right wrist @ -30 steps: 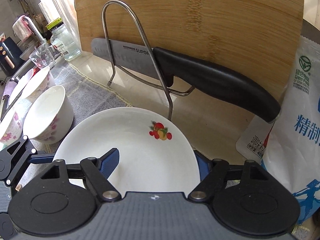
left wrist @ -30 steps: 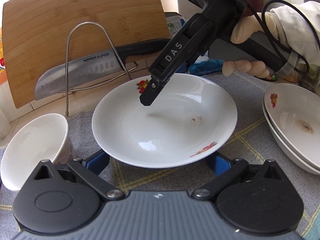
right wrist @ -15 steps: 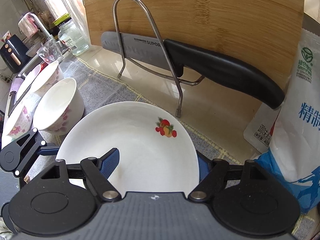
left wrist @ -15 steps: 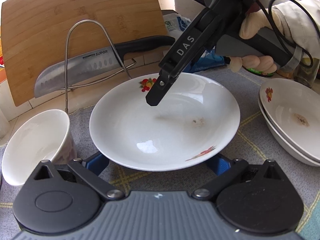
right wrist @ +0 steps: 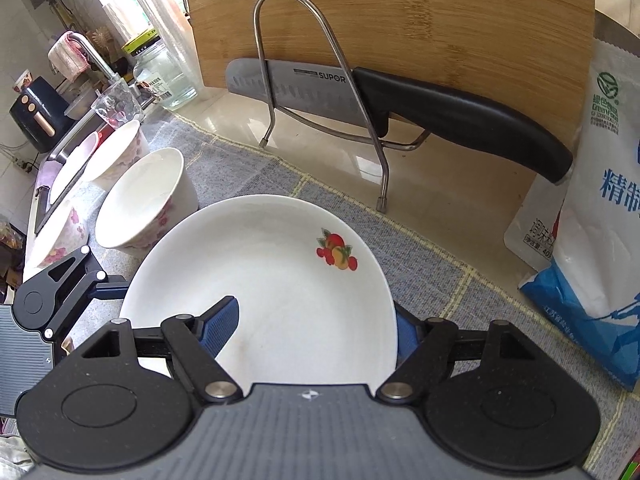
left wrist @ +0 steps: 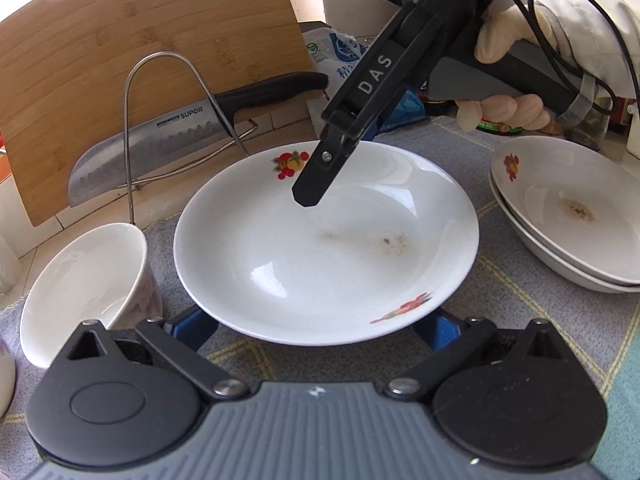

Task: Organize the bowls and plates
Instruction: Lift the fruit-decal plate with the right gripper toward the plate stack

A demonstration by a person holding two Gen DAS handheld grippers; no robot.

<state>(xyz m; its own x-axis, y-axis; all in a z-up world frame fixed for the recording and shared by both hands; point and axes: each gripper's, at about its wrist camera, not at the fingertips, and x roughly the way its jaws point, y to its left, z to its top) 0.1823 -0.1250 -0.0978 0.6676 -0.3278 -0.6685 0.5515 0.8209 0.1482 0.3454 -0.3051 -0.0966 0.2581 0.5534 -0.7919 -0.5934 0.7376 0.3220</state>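
Note:
A white deep plate [left wrist: 320,260] with fruit prints fills the middle of the left wrist view. It hangs just clear of the grey cloth. My left gripper [left wrist: 314,326] has its blue fingers [left wrist: 192,328] spread wide under the near rim on both sides, bearing the plate. My right gripper [right wrist: 312,328] comes in from the far side, half open astride the plate [right wrist: 280,272]. One blue pad [right wrist: 220,320] is over the inside, and the other is behind the rim. Neither pad presses on the plate. Its black finger [left wrist: 316,176] hovers above the plate's inner wall.
Two stacked soiled plates [left wrist: 560,216] lie to the right. A flowered bowl [left wrist: 80,276] stands left of the plate, with more bowls [right wrist: 116,152] toward the sink. Behind are a wire rack [right wrist: 360,100] with a knife [right wrist: 460,120], a bamboo board [right wrist: 400,20] and a salt bag [right wrist: 600,220].
The plate has stayed fixed between my left fingers while the stacked plates and the bowl drifted in that view. My right gripper has shifted slightly right over the plate, its jaws unchanged.

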